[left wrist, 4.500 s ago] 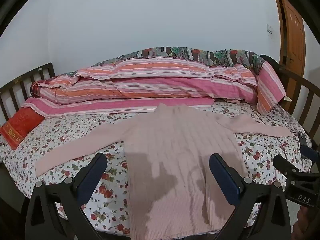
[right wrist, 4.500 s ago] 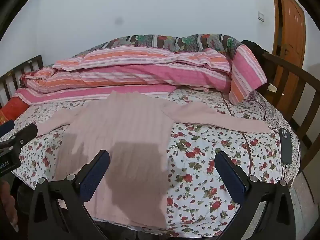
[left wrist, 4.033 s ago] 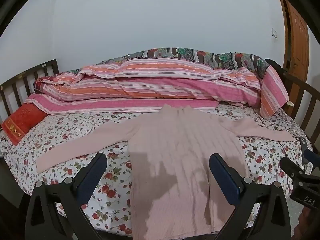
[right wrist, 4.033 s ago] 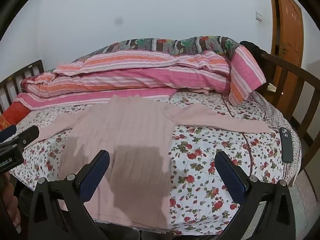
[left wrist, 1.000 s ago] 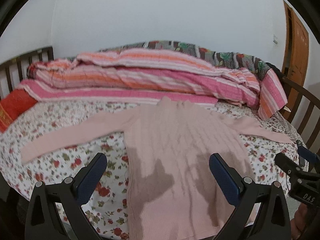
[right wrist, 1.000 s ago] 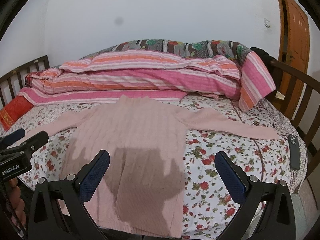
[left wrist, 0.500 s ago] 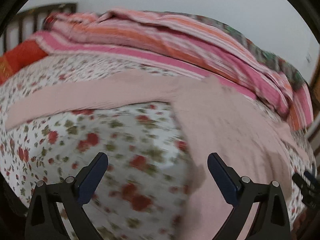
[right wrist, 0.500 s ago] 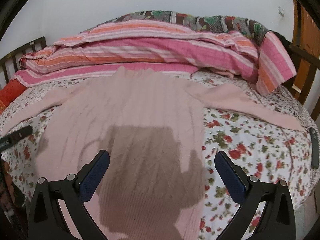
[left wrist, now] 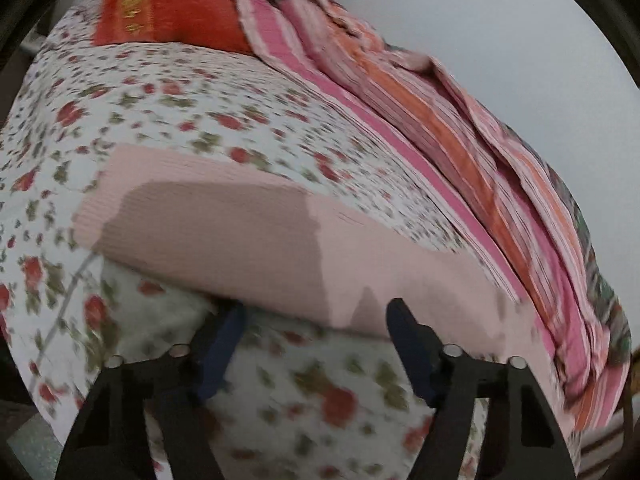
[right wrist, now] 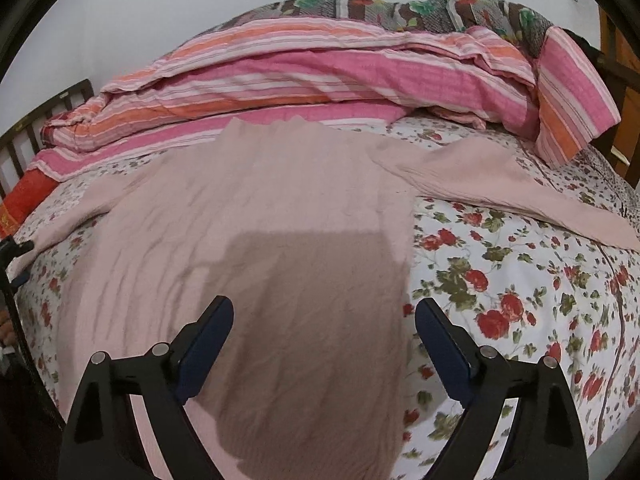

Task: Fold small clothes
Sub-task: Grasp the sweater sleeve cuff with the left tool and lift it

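Note:
A pale pink knit sweater (right wrist: 256,216) lies flat on the floral bedsheet (right wrist: 520,300), sleeves spread to both sides. In the left wrist view its left sleeve (left wrist: 224,220) runs across the frame, cuff at the left. My left gripper (left wrist: 316,320) is open, low over the sheet, with its fingertips at the sleeve's near edge. My right gripper (right wrist: 324,316) is open and empty, hovering over the sweater's body near its right edge. The right sleeve (right wrist: 500,188) stretches towards the bed's right side.
A pink and orange striped quilt (right wrist: 320,68) is piled along the back of the bed, also in the left wrist view (left wrist: 460,128). A red pillow (left wrist: 168,20) lies at the far left by the dark wooden bed rail (right wrist: 36,120).
My left gripper has swung left and dropped down to the left sleeve. My right gripper has moved forward and lower over the sweater's body. Both jaws now stand narrower than before.

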Demonstrator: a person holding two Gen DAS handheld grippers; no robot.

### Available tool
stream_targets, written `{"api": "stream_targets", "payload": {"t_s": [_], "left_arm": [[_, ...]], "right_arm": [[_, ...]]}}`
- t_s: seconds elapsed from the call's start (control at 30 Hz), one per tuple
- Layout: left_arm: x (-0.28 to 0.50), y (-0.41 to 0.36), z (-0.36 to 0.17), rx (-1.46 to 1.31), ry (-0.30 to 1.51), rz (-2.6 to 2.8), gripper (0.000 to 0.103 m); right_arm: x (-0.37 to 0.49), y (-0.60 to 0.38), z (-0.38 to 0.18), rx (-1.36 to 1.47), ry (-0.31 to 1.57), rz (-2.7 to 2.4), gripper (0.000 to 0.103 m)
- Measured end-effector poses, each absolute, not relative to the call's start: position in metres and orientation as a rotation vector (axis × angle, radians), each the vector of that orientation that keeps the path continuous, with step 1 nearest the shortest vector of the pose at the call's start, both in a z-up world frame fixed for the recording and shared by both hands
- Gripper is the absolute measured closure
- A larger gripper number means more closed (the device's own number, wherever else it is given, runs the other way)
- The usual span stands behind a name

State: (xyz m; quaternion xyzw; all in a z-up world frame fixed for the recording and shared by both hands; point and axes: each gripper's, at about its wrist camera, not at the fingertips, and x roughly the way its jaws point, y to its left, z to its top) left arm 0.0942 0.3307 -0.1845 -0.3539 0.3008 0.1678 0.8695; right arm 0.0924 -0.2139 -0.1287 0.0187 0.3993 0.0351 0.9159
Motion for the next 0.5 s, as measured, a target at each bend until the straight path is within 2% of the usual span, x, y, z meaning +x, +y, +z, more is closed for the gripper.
{"api": "stream_targets", "payload": {"t_s": [0.13,0.2,0.33,0.37,0.43,0.5], "left_arm": [[0.092,0.347,-0.185,-0.731,0.597,0.412,0.039],[0.094,0.355,-0.184,-0.717,0.597,0.461,0.044],[0.098,0.366,-0.180,-0.646,0.613,0.559,0.064],[0.101,0.366,-0.179,-0.620,0.622,0.575,0.077],[0.103,0.366,-0.174,-0.581,0.625,0.589,0.095],[0.104,0.362,-0.164,-0.558,0.607,0.589,0.096]], "right_arm": [[0.097,-0.225,-0.135,0.062,0.841,0.060,0.012],[0.096,-0.233,-0.137,0.074,0.845,0.041,0.012],[0.093,-0.249,-0.139,0.086,0.840,0.029,0.012],[0.093,-0.250,-0.138,0.086,0.840,0.027,0.012],[0.092,-0.256,-0.137,0.090,0.834,0.020,0.012],[0.091,-0.261,-0.134,0.101,0.822,0.020,0.012]]}}
